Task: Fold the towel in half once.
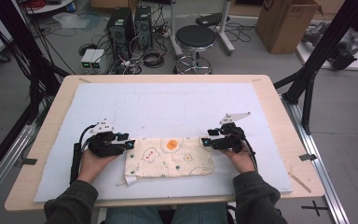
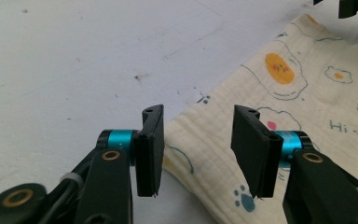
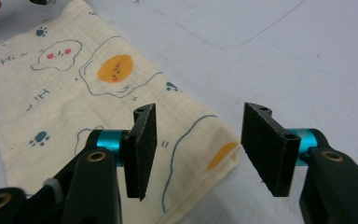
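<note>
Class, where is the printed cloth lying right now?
In the high view, the cloth lies flat on the white mat, near its front edge, between both grippers.

— Anything you can read anywhere?

— Only on the cloth (image 2: 307, 93). In the left gripper view, small blue letters spell "Hi" beside a paw print, near its right edge.

— And from the other side?

— In the right gripper view the same blue lettering shows on the cloth (image 3: 42, 98) at the top left and near the middle, but tilted and too small to read surely.

— In the high view?

— Nothing legible.
</note>
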`<state>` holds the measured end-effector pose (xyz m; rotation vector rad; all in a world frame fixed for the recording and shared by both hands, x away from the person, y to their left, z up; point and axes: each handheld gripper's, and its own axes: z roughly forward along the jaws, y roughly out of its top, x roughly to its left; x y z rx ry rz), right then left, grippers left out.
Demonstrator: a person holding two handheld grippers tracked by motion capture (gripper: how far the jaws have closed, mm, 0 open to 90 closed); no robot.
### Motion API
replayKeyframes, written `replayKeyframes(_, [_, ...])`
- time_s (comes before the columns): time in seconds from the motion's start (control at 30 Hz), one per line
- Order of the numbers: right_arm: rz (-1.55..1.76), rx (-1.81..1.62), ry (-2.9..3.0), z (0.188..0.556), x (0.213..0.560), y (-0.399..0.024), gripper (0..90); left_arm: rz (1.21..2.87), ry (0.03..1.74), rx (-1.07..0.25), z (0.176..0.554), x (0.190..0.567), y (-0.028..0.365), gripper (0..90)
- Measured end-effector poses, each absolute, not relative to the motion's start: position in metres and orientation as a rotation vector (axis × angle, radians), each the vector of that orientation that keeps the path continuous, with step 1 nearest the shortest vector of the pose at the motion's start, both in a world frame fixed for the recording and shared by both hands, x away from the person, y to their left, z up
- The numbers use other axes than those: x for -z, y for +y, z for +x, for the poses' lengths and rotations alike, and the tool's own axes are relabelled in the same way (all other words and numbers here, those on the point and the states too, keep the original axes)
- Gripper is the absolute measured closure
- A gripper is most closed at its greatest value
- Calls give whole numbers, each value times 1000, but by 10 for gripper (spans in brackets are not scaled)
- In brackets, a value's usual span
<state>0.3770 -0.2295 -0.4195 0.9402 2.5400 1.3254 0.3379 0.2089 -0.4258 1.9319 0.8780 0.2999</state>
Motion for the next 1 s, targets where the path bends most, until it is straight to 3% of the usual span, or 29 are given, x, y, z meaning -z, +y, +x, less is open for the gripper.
replayKeyframes(0.4, [911, -1359, 2517, 368, 414, -229, 357, 1893, 862, -284, 330, 416, 214, 485])
replayKeyframes(1.0, [883, -1402, 2490, 363, 404, -232, 341, 1889, 859, -293, 327, 409, 212, 445])
